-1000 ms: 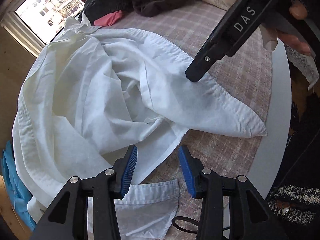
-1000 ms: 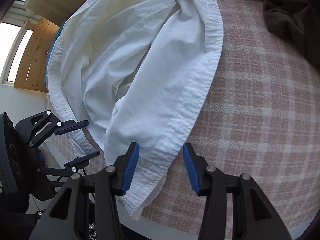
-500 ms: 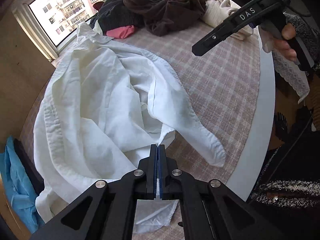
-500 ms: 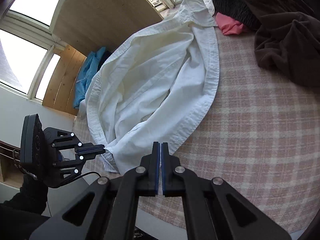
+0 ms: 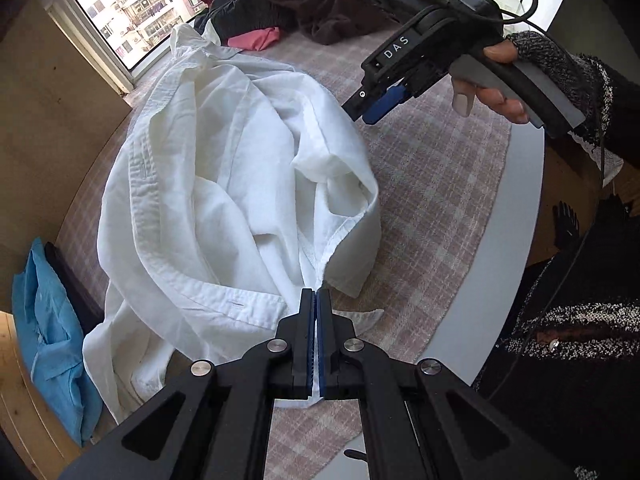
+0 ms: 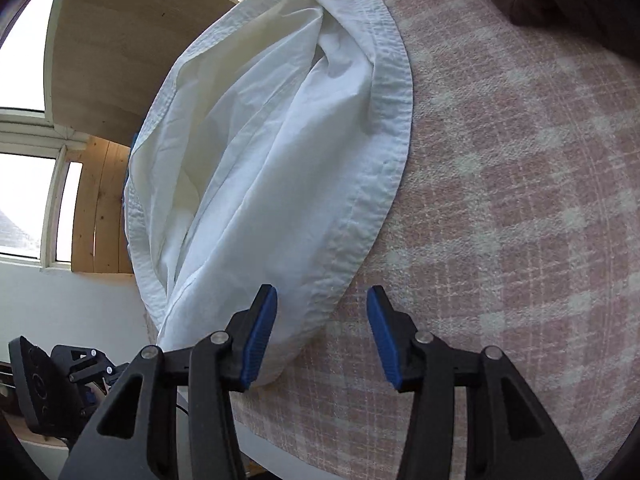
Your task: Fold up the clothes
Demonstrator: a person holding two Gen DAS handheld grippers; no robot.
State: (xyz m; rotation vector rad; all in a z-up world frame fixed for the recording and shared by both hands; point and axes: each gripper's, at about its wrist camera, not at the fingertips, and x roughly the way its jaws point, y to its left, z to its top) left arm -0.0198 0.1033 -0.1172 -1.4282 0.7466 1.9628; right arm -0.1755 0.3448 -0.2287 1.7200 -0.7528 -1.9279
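A crumpled white shirt (image 5: 224,184) lies on the pink plaid tablecloth (image 5: 432,184). My left gripper (image 5: 318,300) is shut on the shirt's near edge, and cloth shows between its blue pads. A hand holds my right gripper (image 5: 374,110) above the shirt's far right side. In the right wrist view that gripper (image 6: 320,320) is open, its left pad over the shirt's hem (image 6: 372,184) and its right pad over the bare tablecloth (image 6: 520,200). Nothing is held between its fingers.
Dark brown and black garments (image 5: 320,4) and a pink one (image 5: 256,38) are piled at the table's far side. A blue garment (image 5: 52,340) hangs at the left. The white table rim (image 5: 500,264) curves on the right, with the person's body beyond it.
My left gripper, open a second ago, shut on the shirt's edge and lifted it. My right gripper shut briefly and has opened again, now low over the shirt's hem.
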